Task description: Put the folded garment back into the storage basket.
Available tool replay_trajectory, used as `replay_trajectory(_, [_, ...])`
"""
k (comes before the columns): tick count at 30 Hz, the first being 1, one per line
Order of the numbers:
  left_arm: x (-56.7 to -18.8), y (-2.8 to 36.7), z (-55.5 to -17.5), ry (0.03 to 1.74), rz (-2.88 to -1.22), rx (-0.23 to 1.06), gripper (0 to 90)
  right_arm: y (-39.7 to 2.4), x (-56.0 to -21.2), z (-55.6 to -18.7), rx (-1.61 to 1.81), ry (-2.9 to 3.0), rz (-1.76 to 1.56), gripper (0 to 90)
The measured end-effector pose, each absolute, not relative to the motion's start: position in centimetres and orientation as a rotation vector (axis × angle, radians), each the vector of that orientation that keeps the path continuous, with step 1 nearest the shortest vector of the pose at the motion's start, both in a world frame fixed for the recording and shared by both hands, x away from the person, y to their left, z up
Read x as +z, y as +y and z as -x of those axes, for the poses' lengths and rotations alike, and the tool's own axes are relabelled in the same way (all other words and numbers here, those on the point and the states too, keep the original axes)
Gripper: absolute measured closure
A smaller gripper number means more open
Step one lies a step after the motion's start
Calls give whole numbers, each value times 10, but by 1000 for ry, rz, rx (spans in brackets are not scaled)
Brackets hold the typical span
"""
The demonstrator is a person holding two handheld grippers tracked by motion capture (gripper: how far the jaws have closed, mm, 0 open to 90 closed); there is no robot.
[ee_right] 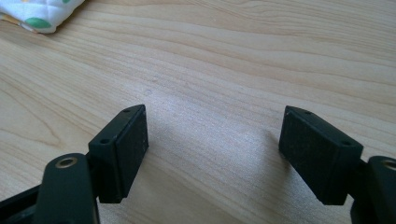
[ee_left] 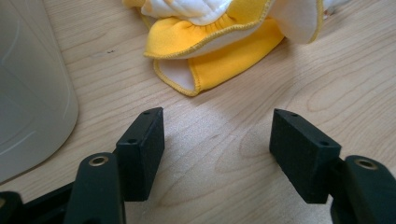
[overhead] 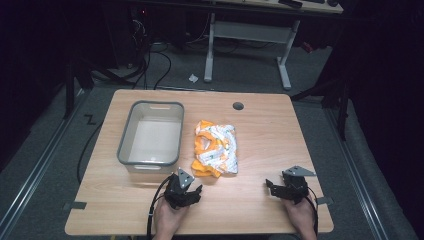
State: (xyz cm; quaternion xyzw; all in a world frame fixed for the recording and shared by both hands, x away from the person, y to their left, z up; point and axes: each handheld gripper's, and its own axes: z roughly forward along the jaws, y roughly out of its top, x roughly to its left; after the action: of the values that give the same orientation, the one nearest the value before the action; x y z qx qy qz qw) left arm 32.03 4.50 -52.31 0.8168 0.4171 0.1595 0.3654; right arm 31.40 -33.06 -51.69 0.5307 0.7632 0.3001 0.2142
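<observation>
A crumpled yellow and white cloth (overhead: 216, 148) lies at the middle of the wooden table (overhead: 260, 125), just right of a grey plastic bin (overhead: 151, 133). My left gripper (overhead: 186, 191) rests near the front edge, a short way in front of the cloth, its jaws open over bare wood. In the left gripper view the cloth's yellow hem (ee_left: 210, 56) lies just beyond the open left gripper (ee_left: 217, 128), with the bin's wall (ee_left: 32, 88) at the left. My right gripper (overhead: 281, 187) sits at the front right, open and holding nothing. In the right gripper view the right gripper (ee_right: 212, 126) faces bare wood, with a corner of the cloth (ee_right: 39, 14) far off.
A round cable hole (overhead: 238, 106) sits near the table's far edge. Beyond the table stand a white desk frame (overhead: 247, 35) and cables on the dark floor. The bin looks empty inside.
</observation>
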Motion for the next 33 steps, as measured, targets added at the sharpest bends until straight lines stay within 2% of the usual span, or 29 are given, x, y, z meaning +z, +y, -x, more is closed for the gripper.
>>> replay_trajectory(25, [-523, 45, -320, 1076, -2099, 410, 358, -331, -517, -314, 833, 2117, -1475, 243])
replay_trajectory(33, [-523, 43, -320, 1074, -2105, 402, 318, -331, -517, -314, 832, 2118, -1472, 243])
